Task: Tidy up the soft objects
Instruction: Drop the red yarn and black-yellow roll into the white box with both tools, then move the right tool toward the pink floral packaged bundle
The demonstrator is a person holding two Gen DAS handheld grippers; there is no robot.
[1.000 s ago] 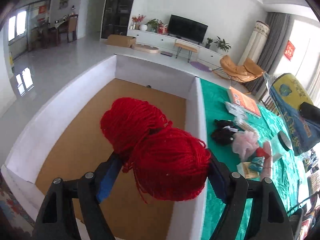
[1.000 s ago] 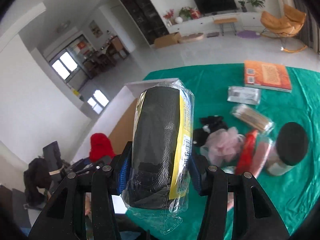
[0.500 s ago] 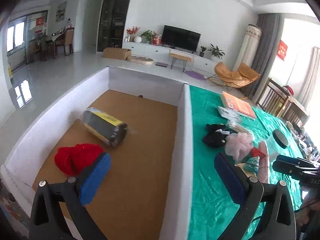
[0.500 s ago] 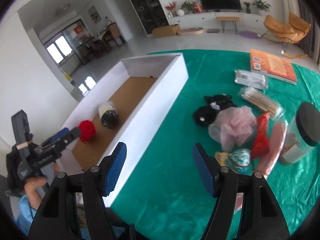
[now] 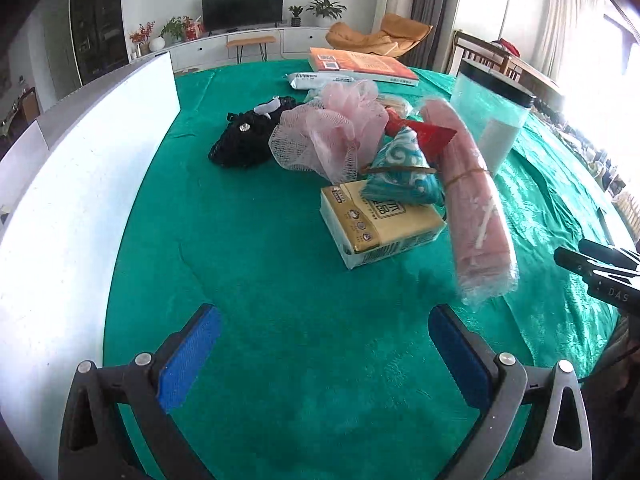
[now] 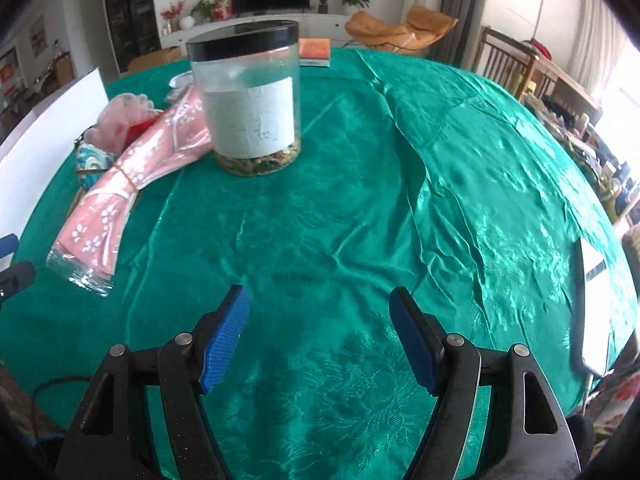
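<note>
Both hand-held grippers hang spread and empty over the green-clothed table (image 5: 248, 240). The left hand-held gripper (image 5: 324, 354) has nothing between its blue pads, and the right hand-held gripper (image 6: 320, 338), whose jaws have just been opening, likewise shows only bare cloth between them.

In the left wrist view the soft things sit clustered in the upper middle of the frame, ahead of the left hand-held gripper and a little to its right. Counted there: one black lace bundle (image 5: 244, 140), one pink mesh pouf (image 5: 332, 128), one teal patterned pouch (image 5: 404, 172), one yellow tissue pack (image 5: 380, 224) and one wrapped pink cloth roll (image 5: 472, 200).

That roll's long axis runs from the top of the frame down toward the lower right, its near end closest to the left hand-held gripper's right finger. In the right wrist view it lies at the left, well off that gripper's line. I judge the left hand nearer to the pile. One clear jar (image 6: 248, 96) and one orange book (image 5: 360, 65) are hard items. The white box wall (image 5: 80, 184) fills the left edge.
</note>
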